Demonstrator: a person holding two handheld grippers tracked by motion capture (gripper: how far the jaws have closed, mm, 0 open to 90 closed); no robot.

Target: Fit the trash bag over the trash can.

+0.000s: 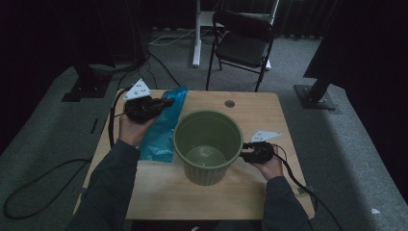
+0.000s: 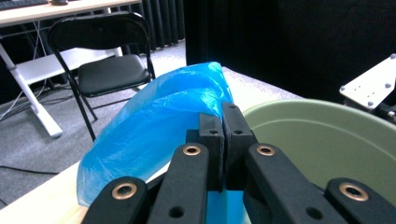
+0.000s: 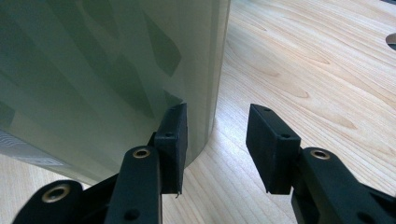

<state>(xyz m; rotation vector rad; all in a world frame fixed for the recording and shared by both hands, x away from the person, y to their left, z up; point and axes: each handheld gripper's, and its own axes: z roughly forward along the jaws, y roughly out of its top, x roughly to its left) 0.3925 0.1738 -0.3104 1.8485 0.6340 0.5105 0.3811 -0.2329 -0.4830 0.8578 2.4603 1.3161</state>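
Left tongs [image 2: 223,140] clamp blue bag [image 2: 154,130] beside green bucket [image 1: 208,144].

No legible text, label or brand.
Faint pale marking low on ribbed green plastic bucket [image 3: 28,144], too blurred to read.

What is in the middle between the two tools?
The green bin stands between the left tool, shut on the blue bag, and the open right tool. The high view shows it.
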